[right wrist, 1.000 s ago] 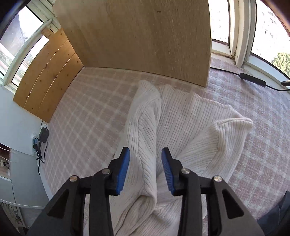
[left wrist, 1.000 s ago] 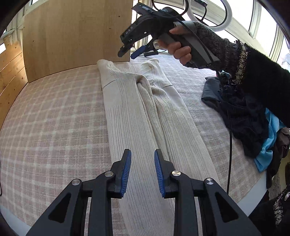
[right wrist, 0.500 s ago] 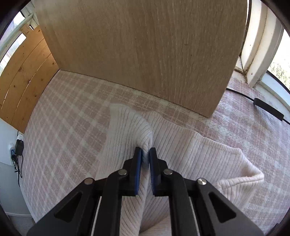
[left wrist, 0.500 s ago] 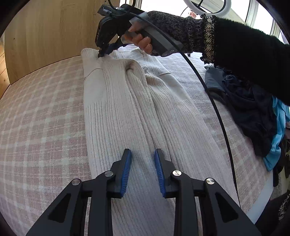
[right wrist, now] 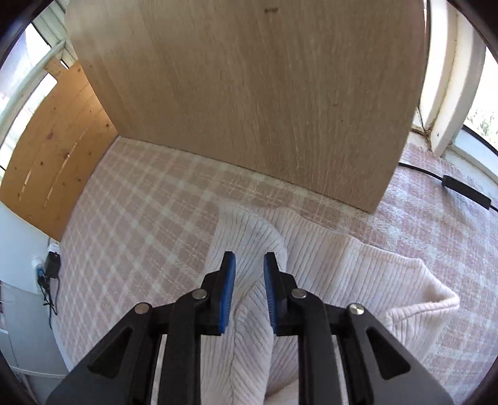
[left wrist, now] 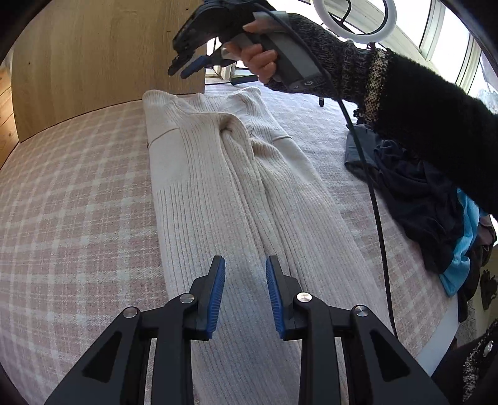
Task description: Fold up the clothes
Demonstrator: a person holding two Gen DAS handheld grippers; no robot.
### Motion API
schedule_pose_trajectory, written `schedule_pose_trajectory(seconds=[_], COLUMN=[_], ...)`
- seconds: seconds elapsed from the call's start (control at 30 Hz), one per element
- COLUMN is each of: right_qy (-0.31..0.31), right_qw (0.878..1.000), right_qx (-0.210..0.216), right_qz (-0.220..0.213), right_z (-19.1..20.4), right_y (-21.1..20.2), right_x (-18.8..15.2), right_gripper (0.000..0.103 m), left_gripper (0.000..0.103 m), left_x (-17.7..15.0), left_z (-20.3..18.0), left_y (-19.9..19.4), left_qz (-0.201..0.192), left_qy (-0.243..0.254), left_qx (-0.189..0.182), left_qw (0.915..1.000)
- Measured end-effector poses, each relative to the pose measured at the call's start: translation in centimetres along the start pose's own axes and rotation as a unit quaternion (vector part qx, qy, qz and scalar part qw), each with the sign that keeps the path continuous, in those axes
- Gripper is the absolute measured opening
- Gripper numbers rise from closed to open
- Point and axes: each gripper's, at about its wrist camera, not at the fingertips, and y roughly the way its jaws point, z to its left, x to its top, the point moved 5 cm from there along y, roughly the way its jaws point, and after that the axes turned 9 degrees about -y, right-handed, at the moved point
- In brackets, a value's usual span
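Cream sweater (left wrist: 236,187) flat on bed (left wrist: 77,202); left gripper (left wrist: 246,289) apart, right gripper (right wrist: 249,286) opening, both empty.

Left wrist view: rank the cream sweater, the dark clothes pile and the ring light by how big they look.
1. Cream sweater, by far the largest.
2. Dark clothes pile.
3. Ring light, though it is cut off by the frame edge and stands farther away, so its true size is unsure.
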Motion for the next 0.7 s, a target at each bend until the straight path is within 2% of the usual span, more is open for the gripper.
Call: schedule_pose_trajectory(seconds=[0.03,0.07,0.13,0.17,0.23,0.33,0.4,0.43,0.47,0.53,0.57,0.7], right_qy=[0.012,0.018,0.034,0.042,0.056,0.074,0.071,0.071,0.093,0.136,0.142,0.129], right_qw=[0.999,0.998,0.994,0.995,0.995,0.995,0.992,0.988,0.986,0.982,0.982,0.990], right_qx=[0.012,-0.003,-0.050,-0.050,-0.066,-0.062,-0.101,-0.131,-0.134,-0.127,-0.120,-0.054], right_qz=[-0.036,-0.066,-0.088,-0.080,-0.053,0.002,0.030,0.027,0.019,0.014,0.011,-0.023], right_z=[-0.8,-1.8,-4.4,-5.3,-7.2,-8.0,-9.5,-10.5,-11.2,-12.1,-11.8,-7.8], right_y=[-3.4,-6.3,-10.5,-10.8,-9.8,-5.0,-2.2,-1.5,-1.8,-2.8,-3.8,-10.2], right_x=[-0.2,-0.7,-2.5,-3.1,-4.3,-5.8,-6.9,-6.7,-6.4,-6.2,-6.2,-8.2], right_gripper=[0.018,0.018,0.018,0.018,0.018,0.018,0.018,0.005,0.004,0.004,0.008,0.009], left_gripper=[0.026,0.026,0.026,0.026,0.025,0.025,0.025,0.025,0.025,0.025,0.025,0.025], left_x=[-0.1,-0.3,-0.8,-1.1,-1.7,-2.8,-3.3,-3.5,-3.7,-4.0,-4.2,-4.7], left_z=[0.2,0.5,1.1,1.4,1.5,1.9,2.2,2.4,2.8,3.6,4.0,6.1], left_y=[-1.0,-1.8,-2.9,-3.4,-3.6,-3.9,-5.0,-5.7,-6.6,-8.6,-9.6,-13.3], left_qz=[-0.007,-0.012,-0.011,-0.011,0.001,0.013,0.016,0.015,0.014,0.014,0.014,0.017], left_qy=[-0.001,-0.004,-0.010,-0.014,-0.017,-0.024,-0.030,-0.033,-0.037,-0.037,-0.037,-0.003], left_qx=[0.002,0.002,0.003,0.004,0.004,0.008,0.013,0.015,0.016,0.015,0.014,0.030], left_qw=[1.0000,0.9999,0.9999,0.9998,0.9998,0.9996,0.9993,0.9992,0.9991,0.9991,0.9991,0.9994])
